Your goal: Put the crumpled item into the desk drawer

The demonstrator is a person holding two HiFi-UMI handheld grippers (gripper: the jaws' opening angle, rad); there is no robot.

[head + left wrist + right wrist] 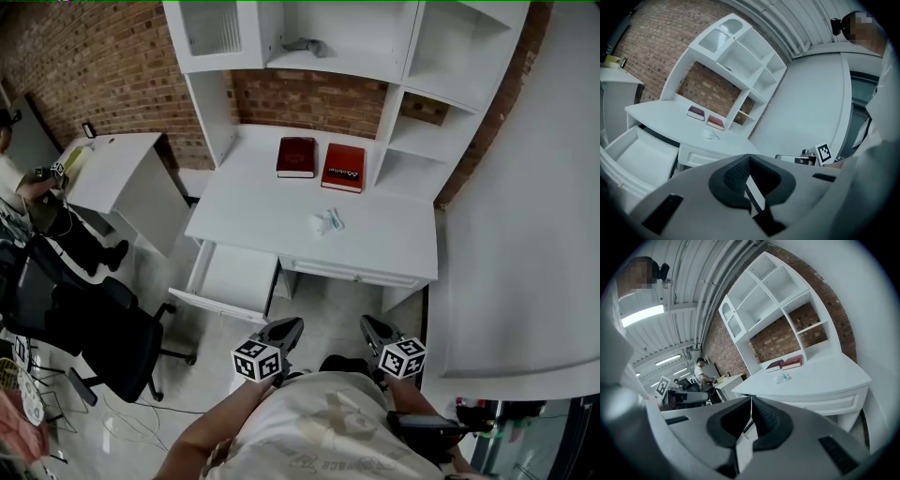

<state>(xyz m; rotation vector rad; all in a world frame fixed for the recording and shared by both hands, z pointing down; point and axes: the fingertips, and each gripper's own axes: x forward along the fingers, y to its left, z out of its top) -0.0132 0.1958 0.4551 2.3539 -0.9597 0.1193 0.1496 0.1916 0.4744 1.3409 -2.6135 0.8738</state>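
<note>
Presently spotted the small pale crumpled wrapper (pixel 327 221) loose on the white desk surface (pixel 253 202), near its front edge, just in front of a dark red book (pixel 296 157) and a bright red book (pixel 343 168). Untouched. Found the white drawer (pixel 234 278) under the surface's left end, pulled open. Logged left tool (pixel 287 328) and right tool (pixel 371 326) low, well short of the surface, each pressed together on nothing. Judged as approach step; pickup not begun. Next, probably: reach over the edge, spread one tool, straddle the wrapper, pinch lightly. Flimsy, likely to skid.
</note>
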